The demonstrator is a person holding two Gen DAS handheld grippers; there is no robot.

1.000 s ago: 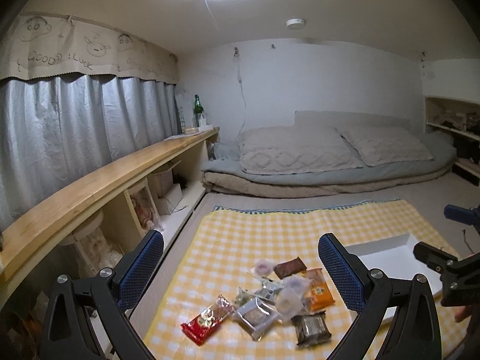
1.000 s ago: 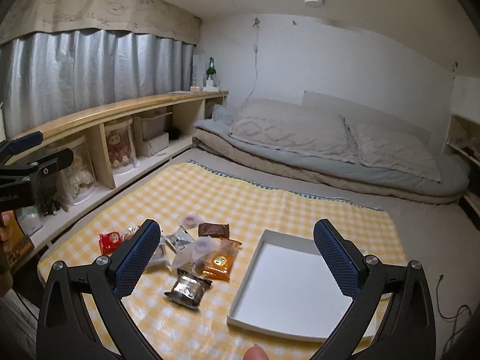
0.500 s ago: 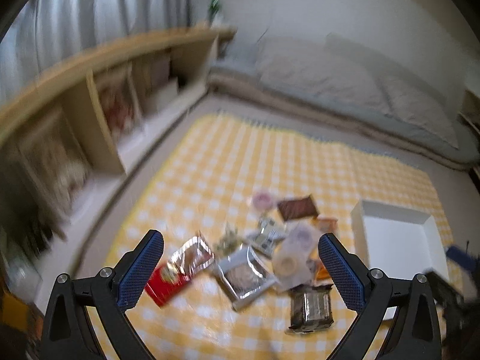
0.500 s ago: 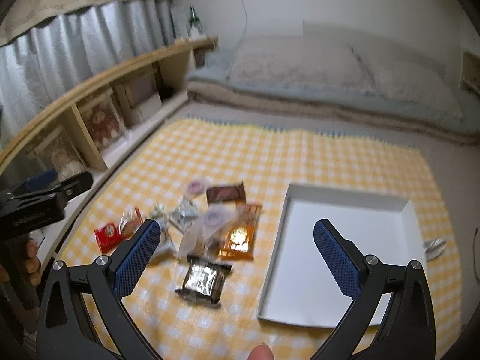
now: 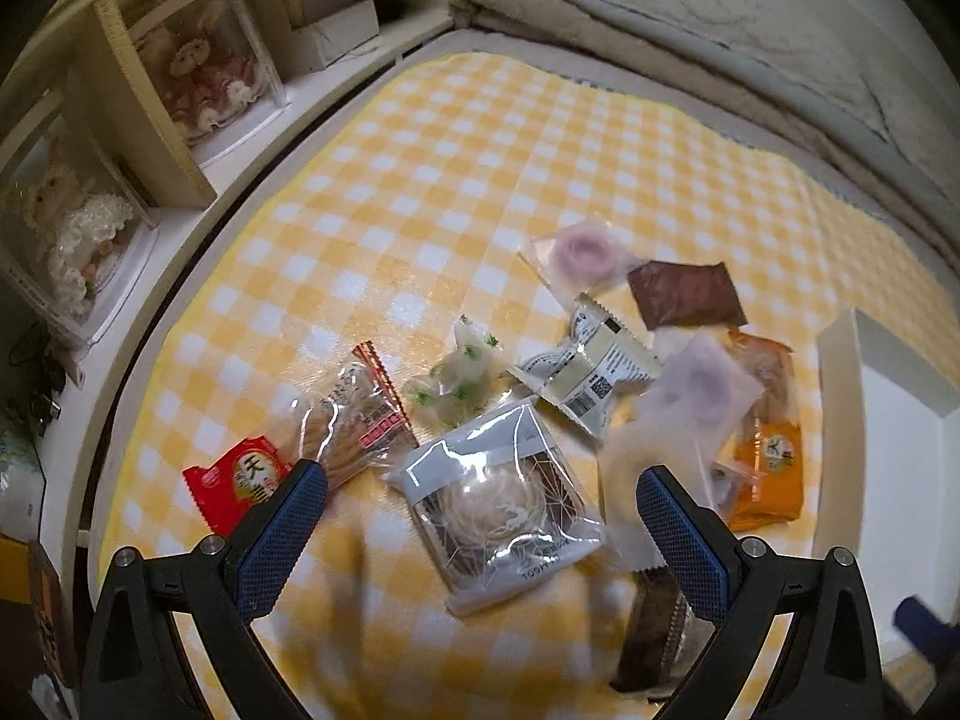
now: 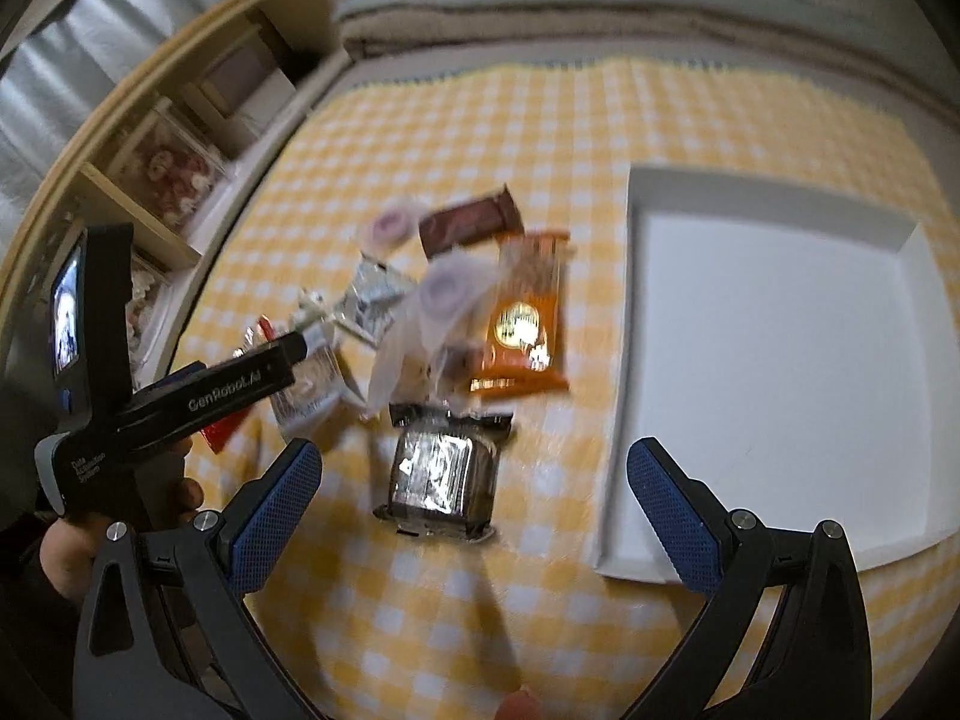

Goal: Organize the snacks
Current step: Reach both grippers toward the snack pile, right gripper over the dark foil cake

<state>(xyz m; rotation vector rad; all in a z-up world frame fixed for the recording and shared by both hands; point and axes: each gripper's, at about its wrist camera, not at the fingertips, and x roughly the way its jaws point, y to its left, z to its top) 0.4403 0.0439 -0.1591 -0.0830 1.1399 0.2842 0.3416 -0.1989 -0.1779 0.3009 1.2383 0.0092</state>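
Note:
Several wrapped snacks lie in a loose pile on a yellow checked cloth [image 5: 420,180]. My left gripper [image 5: 480,528] is open and empty, just above a clear-wrapped round pastry [image 5: 498,498]. A red packet [image 5: 240,486] lies at its left, an orange packet [image 5: 768,456] and a brown packet [image 5: 684,294] at its right. My right gripper [image 6: 474,510] is open and empty over a dark foil packet [image 6: 444,468]. An empty white tray [image 6: 774,360] lies right of the pile. The left gripper also shows in the right wrist view [image 6: 282,354].
A wooden shelf unit [image 5: 150,90] with boxed dolls runs along the left of the cloth. Folded bedding [image 5: 690,18] lies beyond the cloth's far edge. A hand [image 6: 90,546] holds the left gripper's handle.
Both grippers have tilted down and moved closer to the snack pile. The room's far wall has left the view. Both stay open.

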